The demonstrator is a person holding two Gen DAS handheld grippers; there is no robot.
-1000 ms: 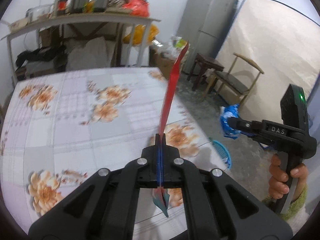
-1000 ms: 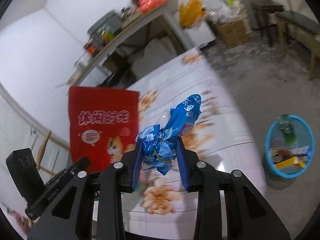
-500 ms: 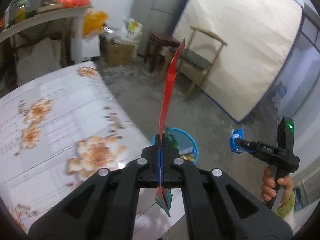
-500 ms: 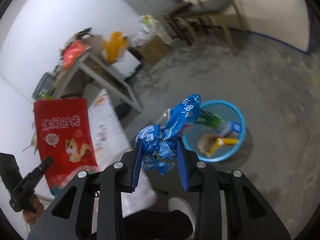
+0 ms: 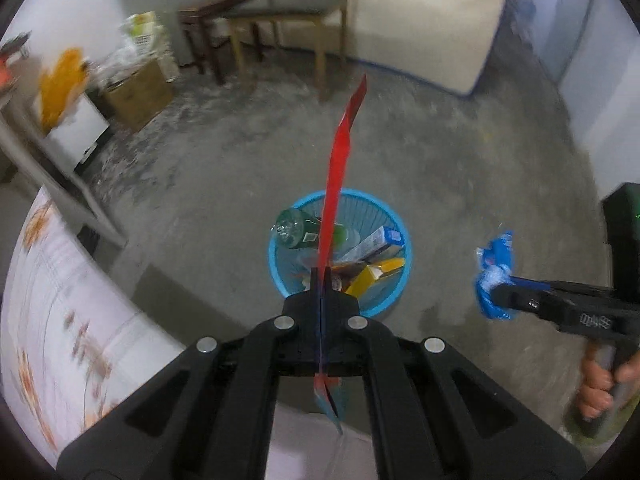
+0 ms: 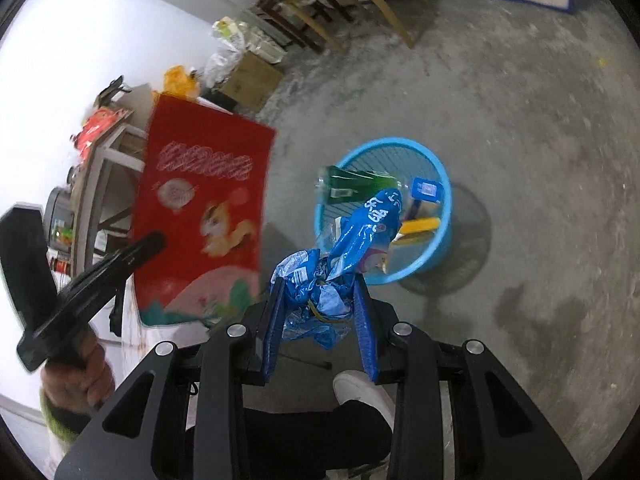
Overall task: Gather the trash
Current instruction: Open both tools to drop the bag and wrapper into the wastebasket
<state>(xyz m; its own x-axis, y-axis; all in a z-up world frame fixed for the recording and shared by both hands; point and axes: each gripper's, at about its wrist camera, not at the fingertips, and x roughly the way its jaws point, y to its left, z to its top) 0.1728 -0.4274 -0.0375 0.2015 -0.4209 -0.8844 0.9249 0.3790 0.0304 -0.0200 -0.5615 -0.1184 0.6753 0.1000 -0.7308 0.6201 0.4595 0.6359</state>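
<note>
My left gripper (image 5: pixel 321 280) is shut on a flat red snack bag (image 5: pixel 338 176), seen edge-on; its printed face shows in the right wrist view (image 6: pixel 200 216). My right gripper (image 6: pixel 318 292) is shut on a crumpled blue wrapper (image 6: pixel 340 264), also seen in the left wrist view (image 5: pixel 494 276). Both are held above the floor near a blue trash basket (image 5: pixel 394 300), also in the right wrist view (image 6: pixel 444 196). The basket holds a green bottle (image 5: pixel 292 230), a yellow box (image 5: pixel 376 274) and other packaging.
The floral-cloth table edge (image 5: pixel 60 320) is at lower left. A wooden chair (image 5: pixel 296 4), a stool (image 5: pixel 208 4) and a cardboard box (image 5: pixel 140 92) stand at the back by a leaning mattress (image 5: pixel 420 12). My white shoe (image 6: pixel 360 392) is below the right gripper.
Both grippers have swung away from the table toward the floor. The blue basket now sits right ahead of the left gripper and closer to the right one. Both still hold their trash.
</note>
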